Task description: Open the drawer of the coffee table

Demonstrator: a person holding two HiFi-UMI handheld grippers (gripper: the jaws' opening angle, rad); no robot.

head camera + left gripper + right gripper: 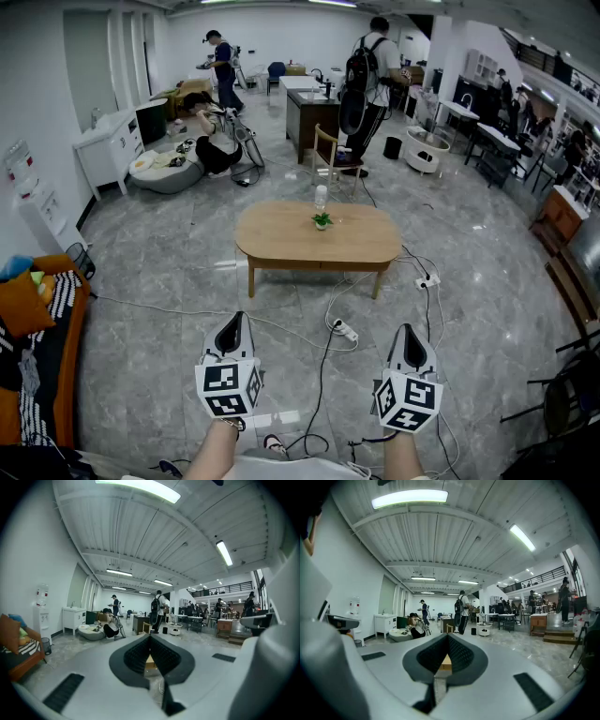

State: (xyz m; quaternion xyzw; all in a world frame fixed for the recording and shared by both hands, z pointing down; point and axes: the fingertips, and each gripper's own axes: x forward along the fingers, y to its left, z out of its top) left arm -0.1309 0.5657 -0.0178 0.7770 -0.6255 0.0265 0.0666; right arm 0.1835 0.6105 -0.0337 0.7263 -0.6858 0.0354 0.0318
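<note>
The oval wooden coffee table [281, 246] stands on the grey marble floor ahead of me, its drawer front [319, 265] under the near edge looking closed. A small potted plant [322, 220] and a clear bottle [321, 197] sit on its top. My left gripper [232, 324] and right gripper [411, 332] hang side by side well short of the table, both shut with nothing between the jaws. In the left gripper view a sliver of the table [150, 663] shows through the gap behind the closed tips of the left gripper [150, 634]; the right gripper [448, 635] frames the table [446, 662] likewise.
White cables and power strips [346, 329] trail across the floor between me and the table. An orange sofa [37, 347] sits at the left. Several people [366, 75] stand or crouch beyond the table, near a wooden chair [328, 155] and a beanbag [164, 172].
</note>
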